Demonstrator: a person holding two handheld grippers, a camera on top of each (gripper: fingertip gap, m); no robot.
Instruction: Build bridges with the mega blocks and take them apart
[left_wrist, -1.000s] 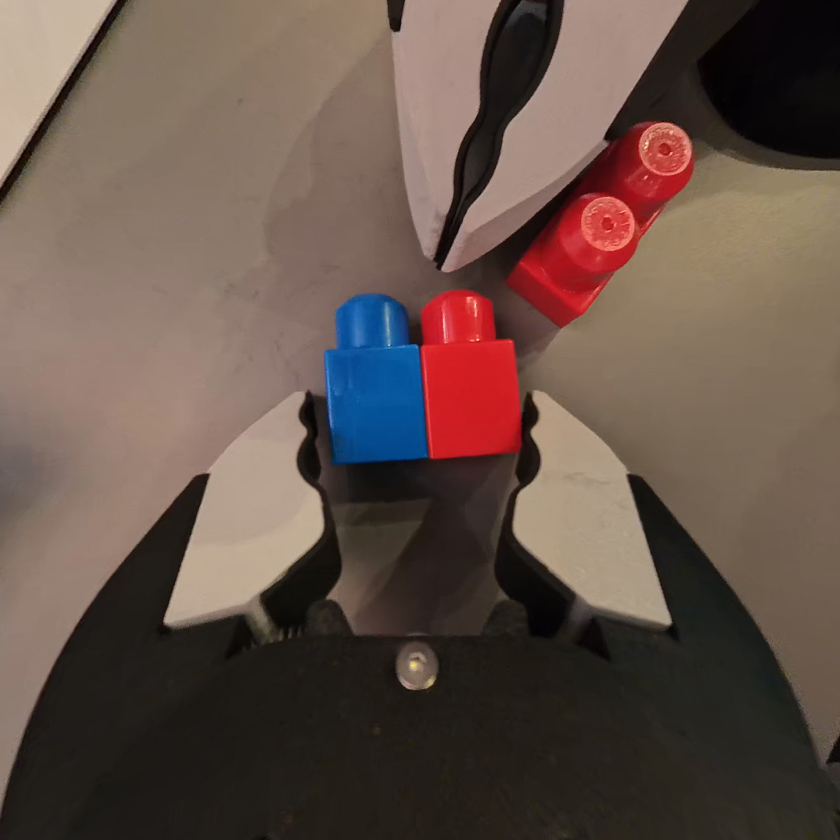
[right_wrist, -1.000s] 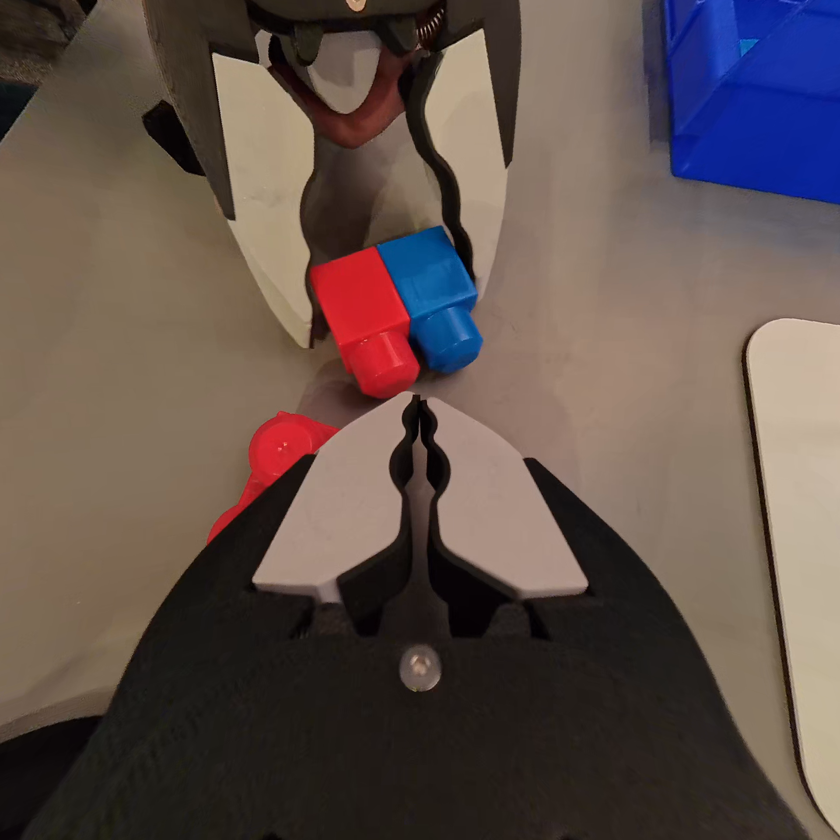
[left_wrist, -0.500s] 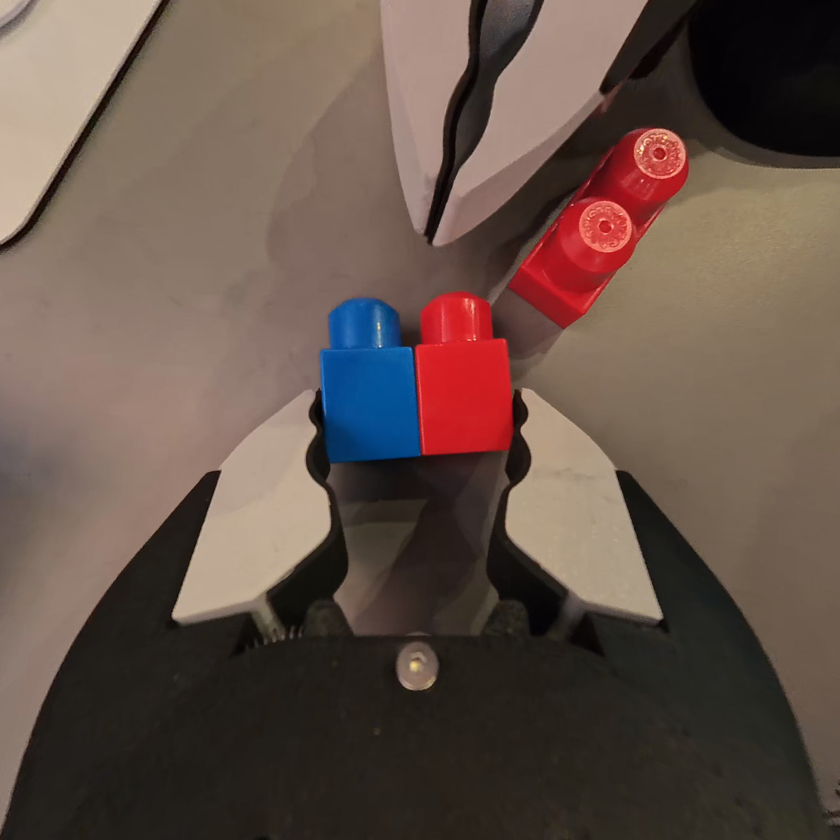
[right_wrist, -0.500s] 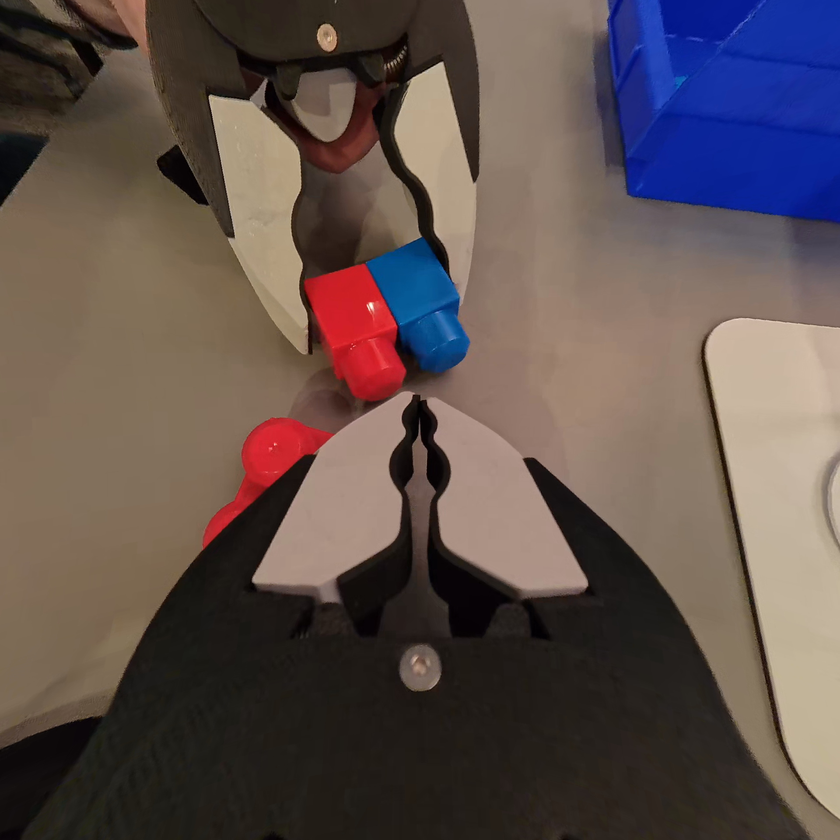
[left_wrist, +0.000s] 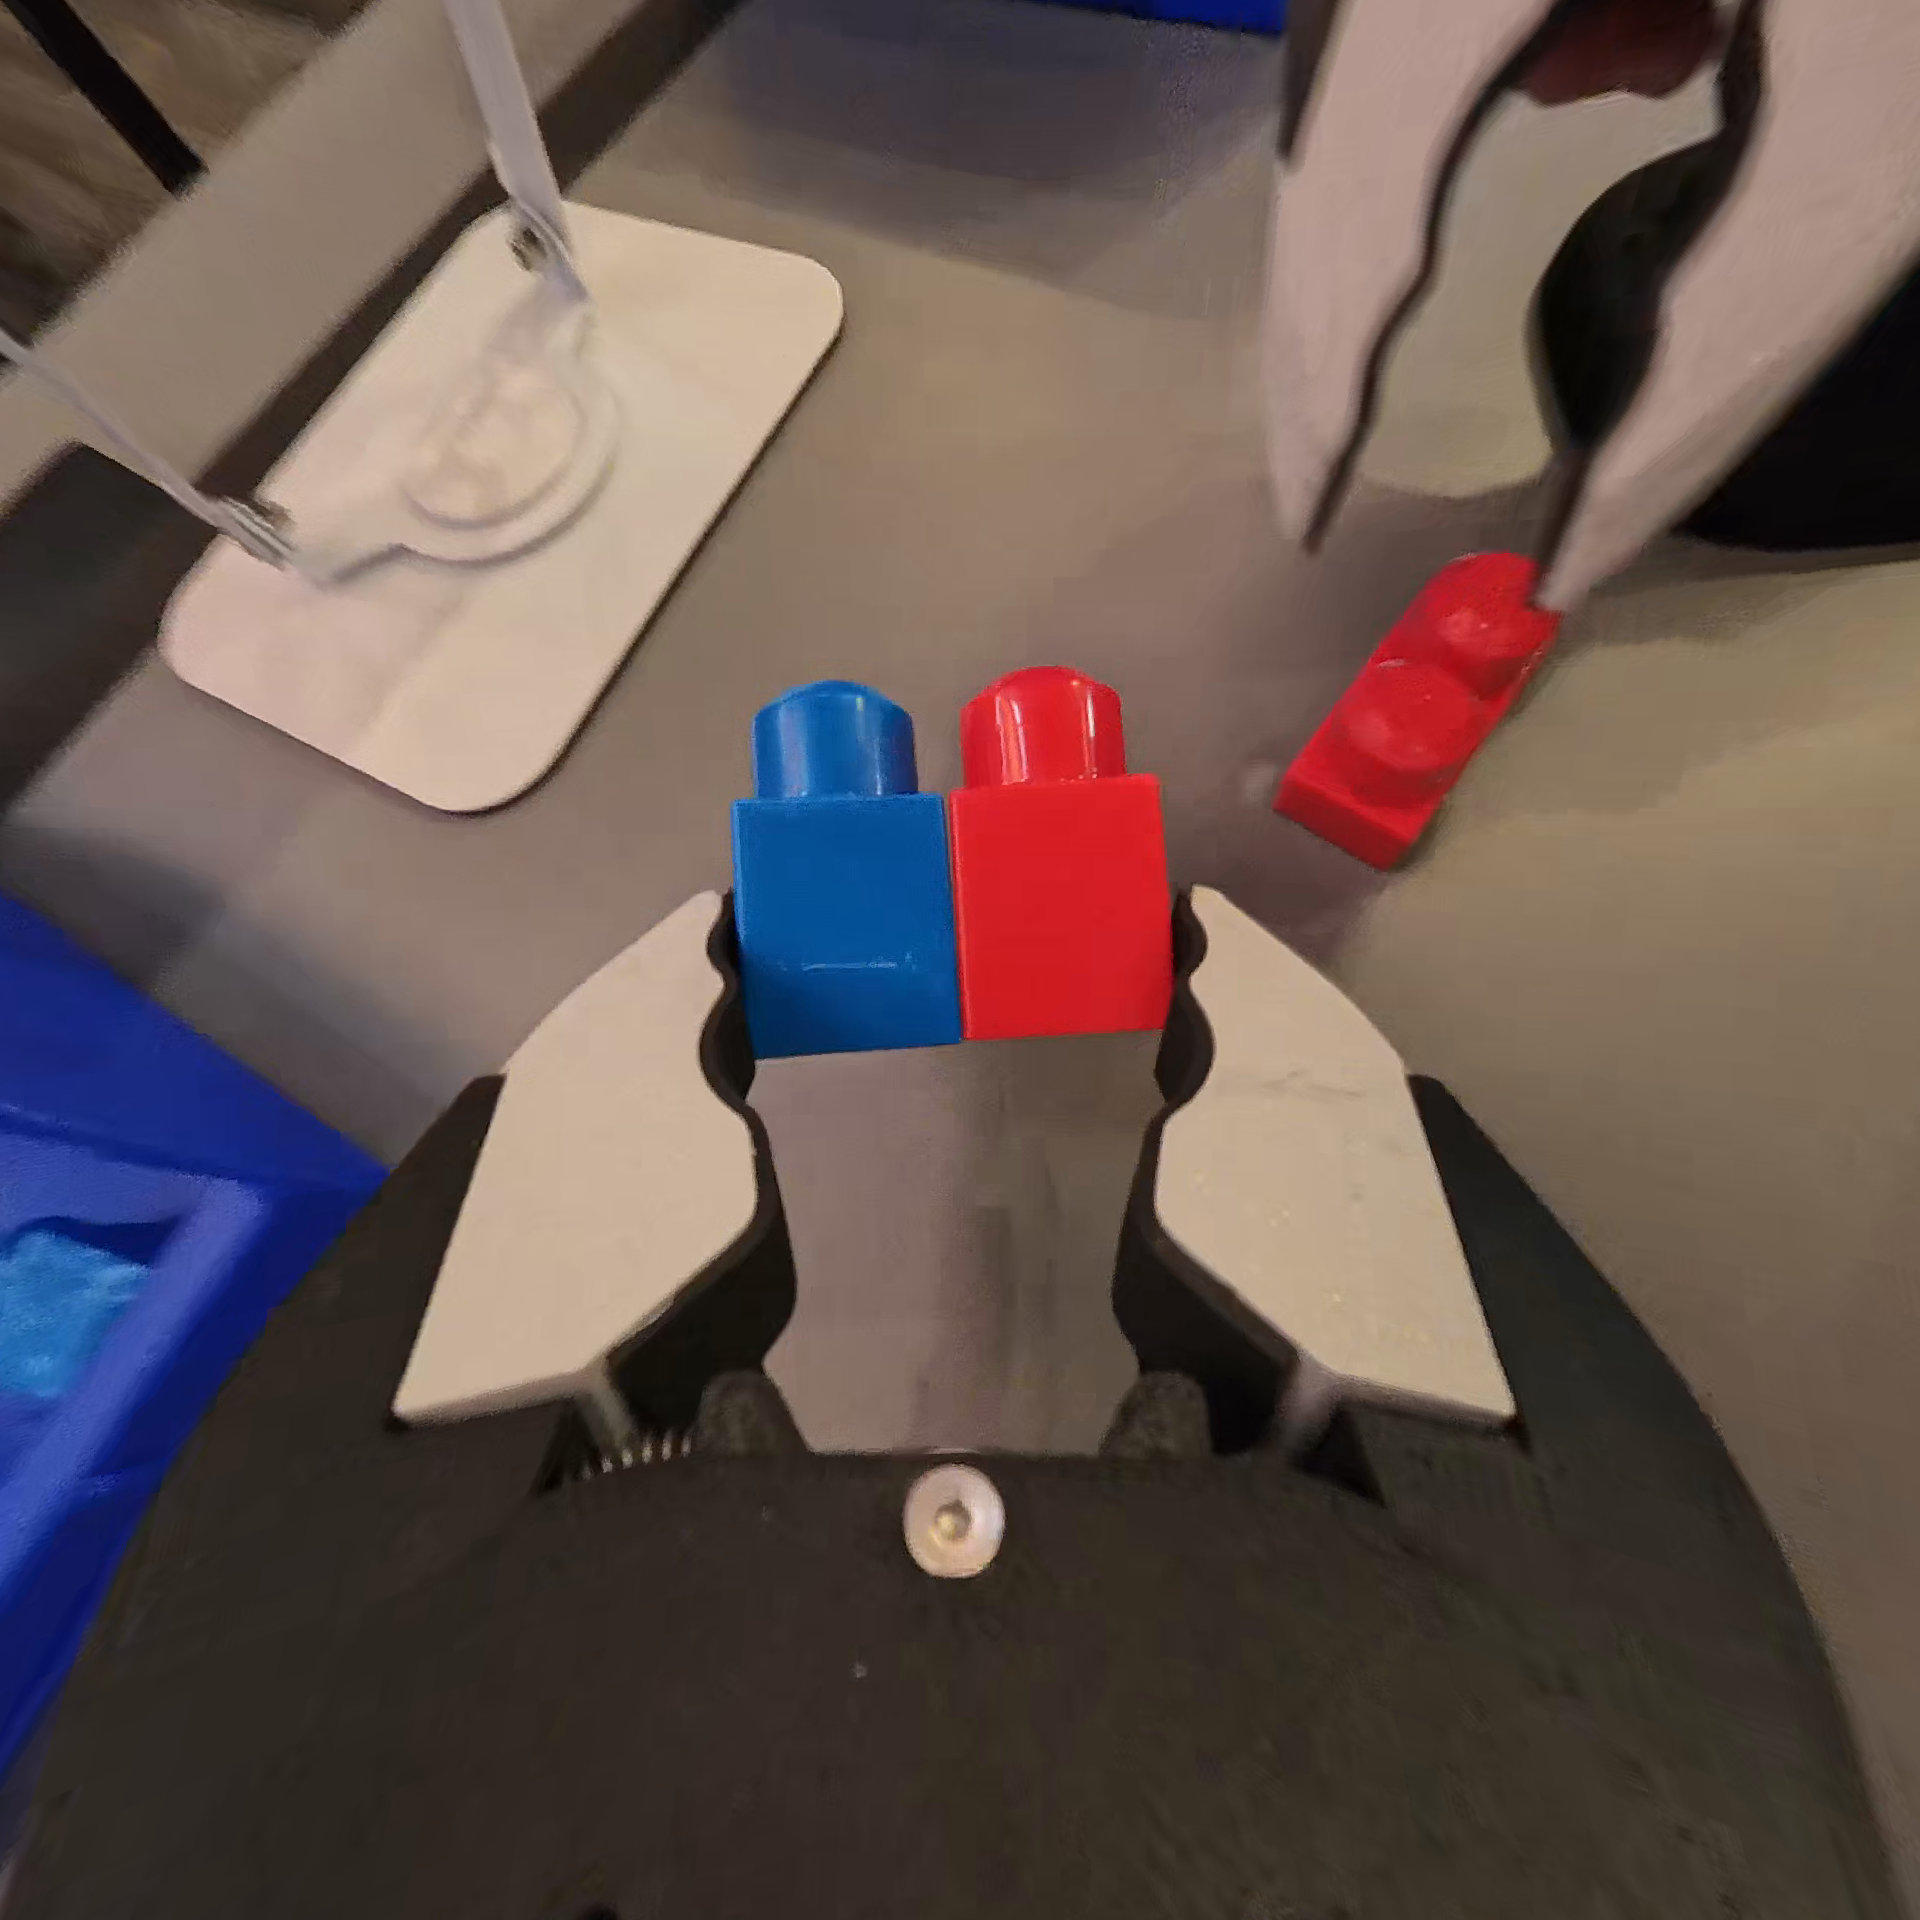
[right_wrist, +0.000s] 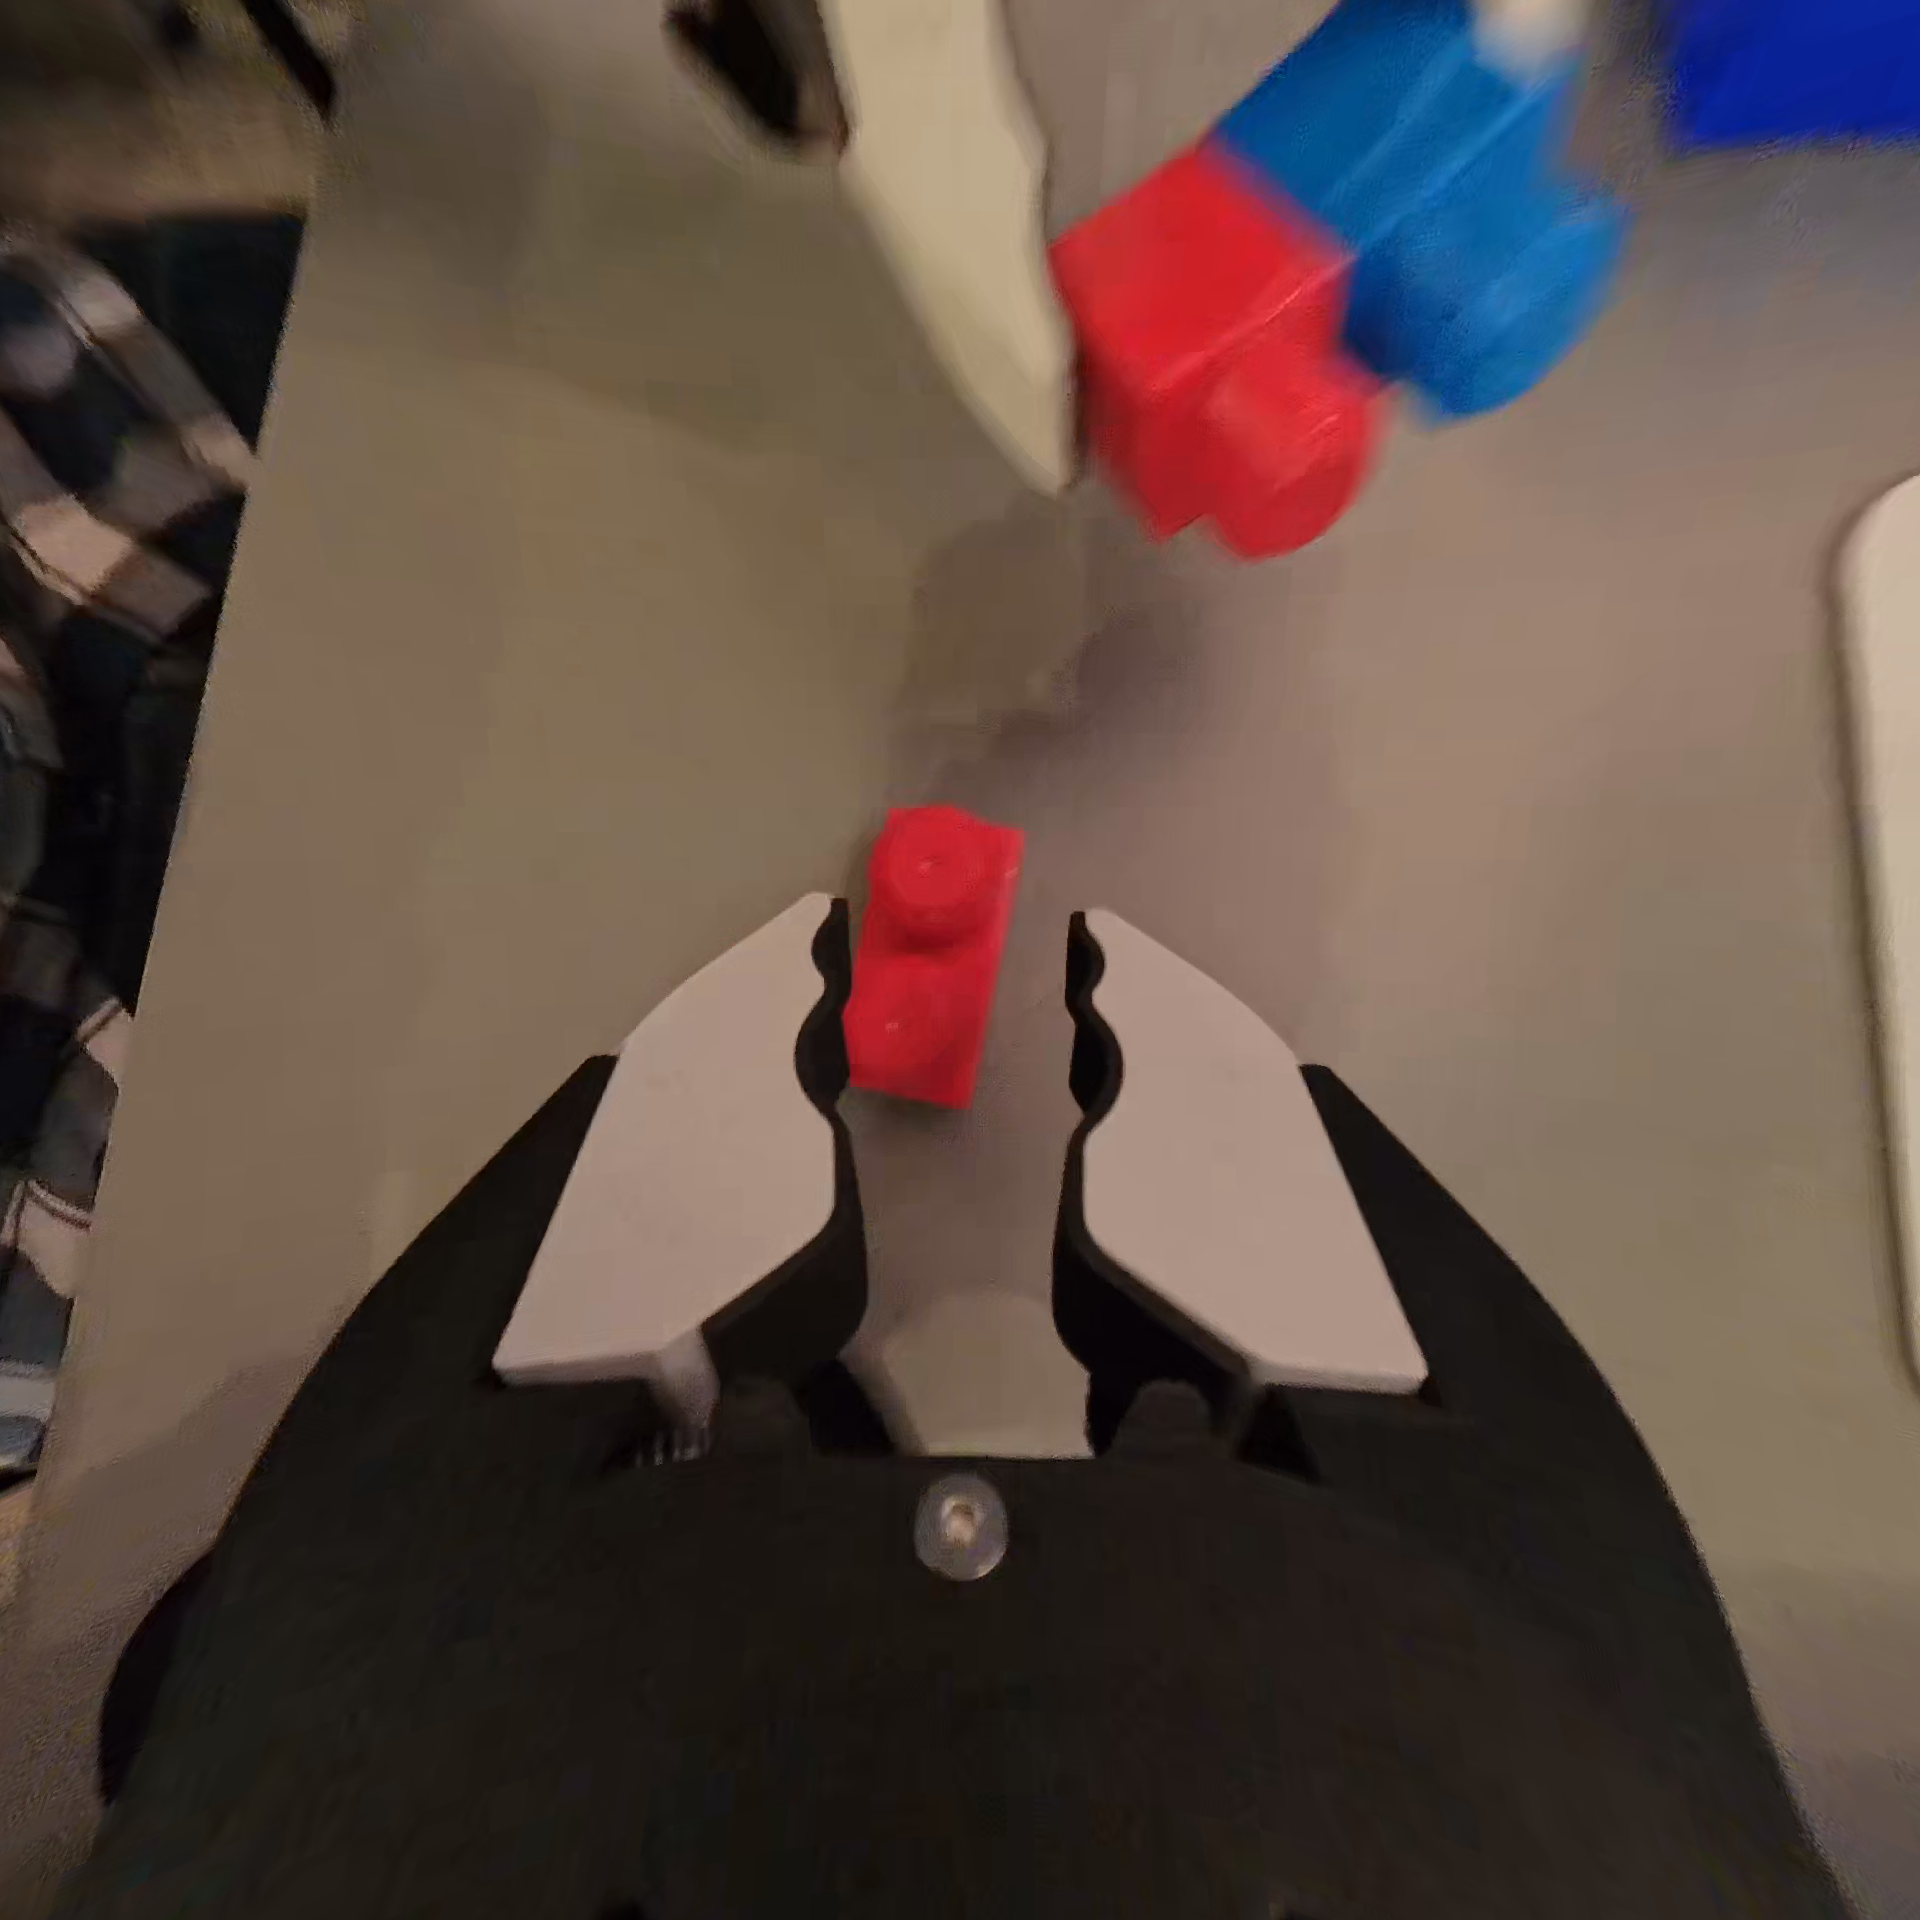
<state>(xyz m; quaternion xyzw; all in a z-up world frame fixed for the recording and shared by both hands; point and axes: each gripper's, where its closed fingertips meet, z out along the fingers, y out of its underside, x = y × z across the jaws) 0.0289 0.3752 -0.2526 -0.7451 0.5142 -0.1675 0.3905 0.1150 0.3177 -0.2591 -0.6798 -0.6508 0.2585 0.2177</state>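
Note:
My left gripper (left_wrist: 956, 914) is shut on a pair of single-stud blocks held side by side, a blue block (left_wrist: 842, 914) and a red block (left_wrist: 1055, 904), studs pointing away. Both pads press on the pair's outer sides and it hangs above the grey table (left_wrist: 1039, 468). The right wrist view shows the same pair, blurred, red (right_wrist: 1195, 353) and blue (right_wrist: 1455, 229). My right gripper (right_wrist: 953, 920) is open over a flat red two-stud block (right_wrist: 930, 977) that lies on the table between its fingers, close to the left pad with a clear gap at the right pad. That block also shows in the left wrist view (left_wrist: 1413, 727).
A white mat (left_wrist: 623, 436) with a clear stand on it lies at the back left. A blue bin (left_wrist: 104, 1195) stands at the left, also in the right wrist view (right_wrist: 1787, 73). A dark round object (left_wrist: 1818, 416) sits behind the flat red block.
My left gripper closed on the blue and red pair and lifted it off the table. My right gripper was shut on nothing, then opened and moved over the flat red block.

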